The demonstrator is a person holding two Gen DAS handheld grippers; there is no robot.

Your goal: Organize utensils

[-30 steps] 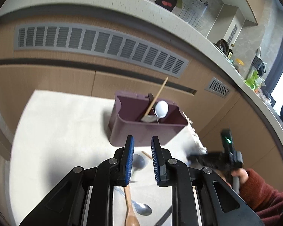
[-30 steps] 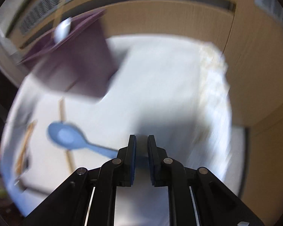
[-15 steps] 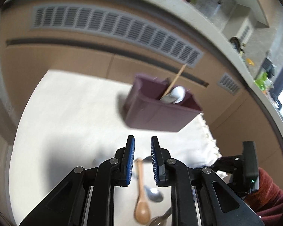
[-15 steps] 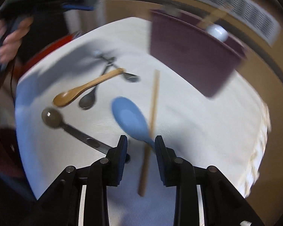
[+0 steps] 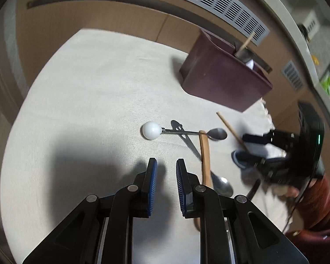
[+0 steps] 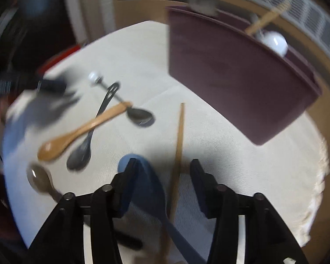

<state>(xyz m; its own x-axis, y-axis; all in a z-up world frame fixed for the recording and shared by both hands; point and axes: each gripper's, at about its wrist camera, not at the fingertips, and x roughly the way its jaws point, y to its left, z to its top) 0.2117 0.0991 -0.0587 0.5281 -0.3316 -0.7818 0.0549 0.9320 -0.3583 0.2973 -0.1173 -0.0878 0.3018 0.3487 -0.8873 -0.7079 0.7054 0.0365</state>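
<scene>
Hovering over the cream-clothed table (image 5: 88,92), the left gripper (image 5: 166,165) keeps its jaws narrow with nothing between them. Just past its tips, toward 12 o'clock, lies a metal spoon with a white ball handle (image 5: 151,130); a wooden spoon (image 5: 205,154) lies over its neck at 2 o'clock, and a black-handled spoon (image 5: 222,186) lies crossed beneath the wooden one. The maroon utensil holder (image 5: 222,81) stands at 1 o'clock near the table's far edge, with a wooden stick and a white ball showing above its rim.

The right gripper (image 6: 162,165) has just been opening its jaws, which now stand wide, straddling a blue spoon (image 6: 147,189) and a chopstick (image 6: 178,145) that both lie on the cloth, not clamped. From the right wrist, the holder (image 6: 231,74) sits at 1 o'clock. A dark round-bowled spoon (image 6: 38,179) lies at 9 o'clock.
</scene>
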